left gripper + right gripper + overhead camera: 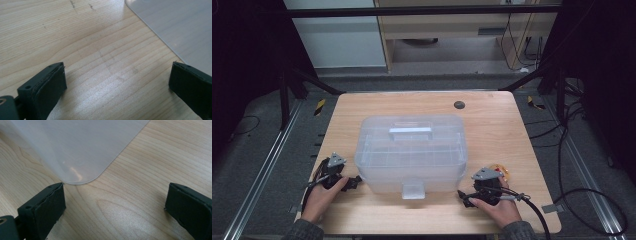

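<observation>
Both hands rest low on the table (362, 107), left gripper (356, 181) and right gripper (463, 196) released, flanking the plastic box (412, 147).

Wooden table (492, 125), dark round hole (459, 105), orange object (503, 172)

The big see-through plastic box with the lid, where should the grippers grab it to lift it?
Probably the handle atop the translucent plastic box, from above: it is a raised bar. The walls look too wide for one open gripper.
</observation>
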